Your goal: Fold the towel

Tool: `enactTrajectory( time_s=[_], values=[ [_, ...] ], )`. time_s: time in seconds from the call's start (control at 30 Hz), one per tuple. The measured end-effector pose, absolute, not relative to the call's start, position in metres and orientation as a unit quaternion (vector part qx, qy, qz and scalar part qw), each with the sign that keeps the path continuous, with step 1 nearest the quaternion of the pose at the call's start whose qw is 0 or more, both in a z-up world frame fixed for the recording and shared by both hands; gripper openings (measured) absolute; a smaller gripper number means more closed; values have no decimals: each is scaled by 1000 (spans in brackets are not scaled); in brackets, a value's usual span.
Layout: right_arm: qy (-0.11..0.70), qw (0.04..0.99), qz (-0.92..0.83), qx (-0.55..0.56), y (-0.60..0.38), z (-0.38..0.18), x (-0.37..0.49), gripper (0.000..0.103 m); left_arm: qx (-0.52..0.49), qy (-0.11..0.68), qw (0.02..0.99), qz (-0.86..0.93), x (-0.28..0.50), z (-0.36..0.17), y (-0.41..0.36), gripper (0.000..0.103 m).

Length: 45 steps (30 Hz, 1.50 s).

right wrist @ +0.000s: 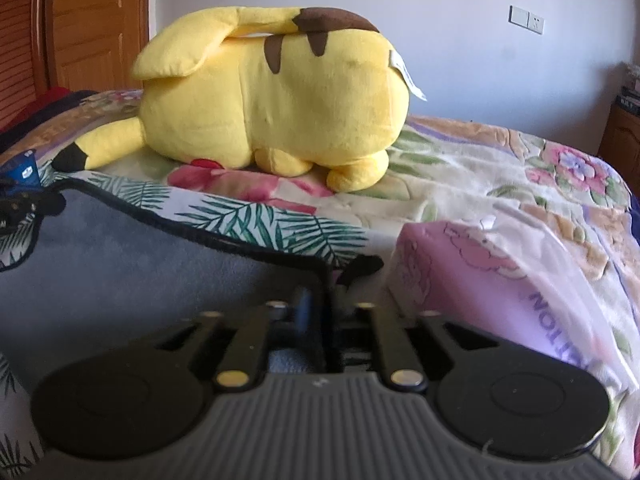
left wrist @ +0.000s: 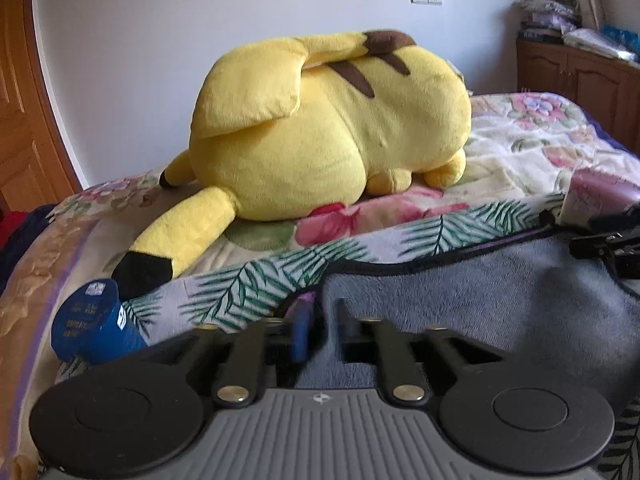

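The towel is grey with a black hem and a palm-leaf print on its other side; it lies on the bed. My left gripper is shut on the towel's left corner. My right gripper is shut on the right corner of the same towel. The right gripper also shows at the right edge of the left wrist view, and the left gripper shows at the left edge of the right wrist view. The held edge is lifted a little above the bed.
A large yellow plush toy lies on the floral blanket just beyond the towel. A blue can lies by my left gripper. A pink plastic pack lies right of my right gripper. A wooden cabinet stands at far right.
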State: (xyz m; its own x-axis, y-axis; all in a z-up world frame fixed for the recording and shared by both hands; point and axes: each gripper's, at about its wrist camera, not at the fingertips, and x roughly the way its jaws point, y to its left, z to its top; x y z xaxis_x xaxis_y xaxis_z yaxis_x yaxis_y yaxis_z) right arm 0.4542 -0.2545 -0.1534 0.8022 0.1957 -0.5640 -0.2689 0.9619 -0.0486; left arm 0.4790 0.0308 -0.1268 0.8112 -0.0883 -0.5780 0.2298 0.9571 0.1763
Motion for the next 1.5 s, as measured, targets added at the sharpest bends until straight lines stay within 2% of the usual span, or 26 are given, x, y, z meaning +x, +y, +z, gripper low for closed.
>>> enactTrajectory(
  time_s=[0.03,0.07,0.2,0.4,1.13,1.23,1.5],
  values=[
    [289,947,124,-62,-255,-153,453,57,119,295,944,-85,477,-127,31,41],
    [288,947,127,-59,-255,-153,451,60,117,294,945,-86,474,-127,32,46],
    [286,947,133,-54,-253,-144,440,60,110,294,946,-85,462,-123,34,67],
    [274,950,145,-36,-248,-120,414,61,99,281,952,-74,434,-101,38,86],
    [220,964,150,-11,-233,-18,307,71,87,204,972,-82,319,35,44,96],
    [214,965,150,-7,-235,-9,297,77,84,197,973,-84,306,47,43,99],
    [197,969,145,-7,-239,11,270,103,96,166,978,-88,273,85,34,103]
  ],
)
